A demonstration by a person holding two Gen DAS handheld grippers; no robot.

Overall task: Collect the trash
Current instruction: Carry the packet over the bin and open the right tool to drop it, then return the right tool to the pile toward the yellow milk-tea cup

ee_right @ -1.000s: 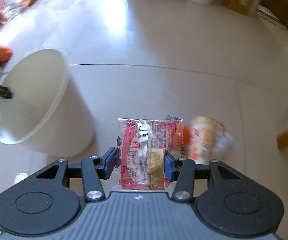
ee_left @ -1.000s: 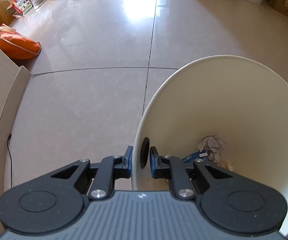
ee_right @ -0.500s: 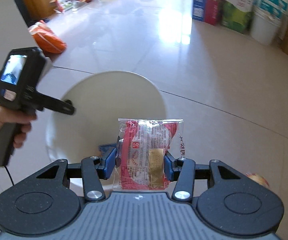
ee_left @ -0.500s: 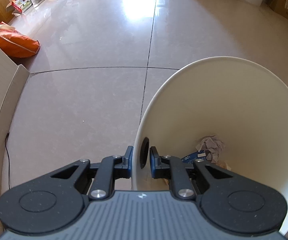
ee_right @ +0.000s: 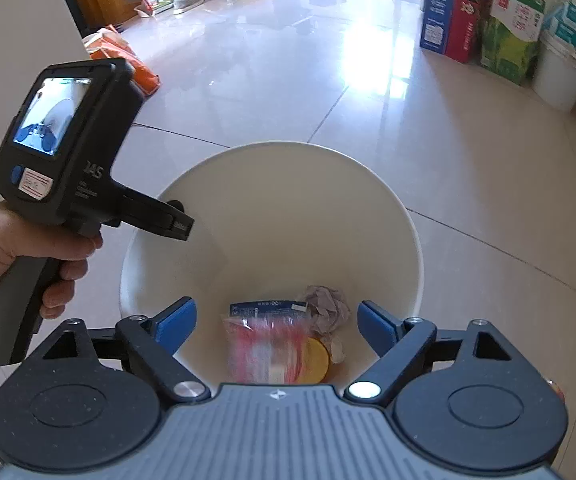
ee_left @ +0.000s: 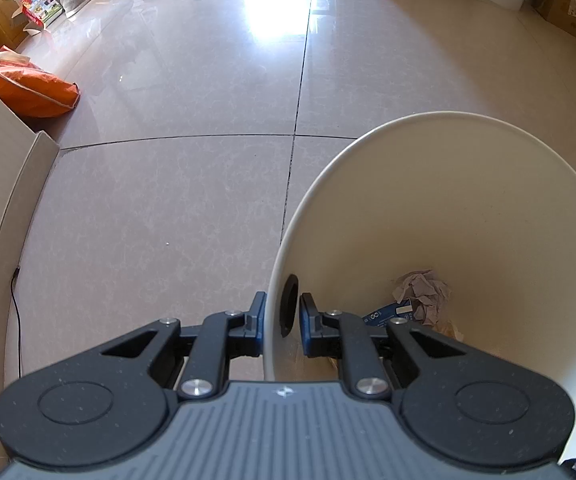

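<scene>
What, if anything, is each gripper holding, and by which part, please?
The left gripper grips the white bin by its rim; the right gripper, jaws opening, holds nothing.

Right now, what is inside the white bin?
In the white bin: a blurred red snack packet, a blue wrapper, crumpled paper and a yellow round thing. Anything beneath them is covered.

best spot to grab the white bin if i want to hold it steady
Take the white bin at its thin rim beside the side hole, coming from above with one finger inside, one outside. The left gripper already pinches it there; the wall is too wide to span.
</scene>
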